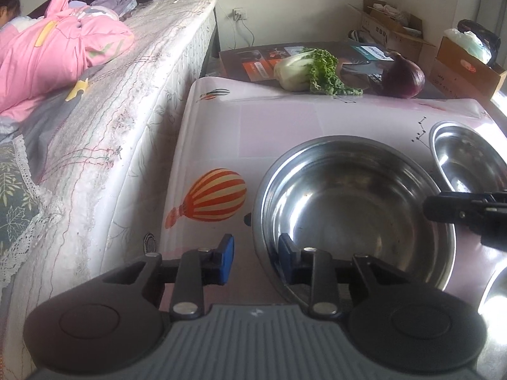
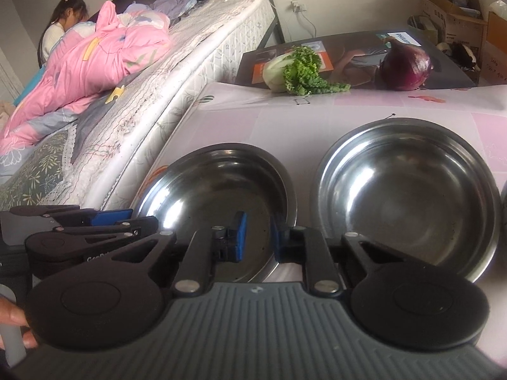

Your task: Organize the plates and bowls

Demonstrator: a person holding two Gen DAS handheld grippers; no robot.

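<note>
A large steel bowl [image 1: 358, 209] [image 2: 215, 196] sits on the pink balloon-print table cover [image 1: 285, 120]. My left gripper [image 1: 256, 258] straddles its left rim: one blue pad is inside the bowl, and the other stands outside with a visible gap to the rim. My right gripper [image 2: 259, 240] is shut on the bowl's right rim, one pad inside and one outside. Each gripper shows in the other's view, the right gripper [image 1: 435, 209] at the right rim and the left gripper [image 2: 126, 218] at the left rim. A second steel bowl [image 1: 469, 164] [image 2: 408, 199] stands to the right.
A third steel dish [image 1: 497, 285] peeks in at the right edge. A napa cabbage [image 2: 294, 69] and a purple cabbage [image 2: 405, 66] lie on a dark box behind the table. A bed [image 1: 126, 101] with a pink quilt [image 1: 57, 53] runs along the left, where a person sits. Cardboard boxes [image 1: 396, 31] stand at the back right.
</note>
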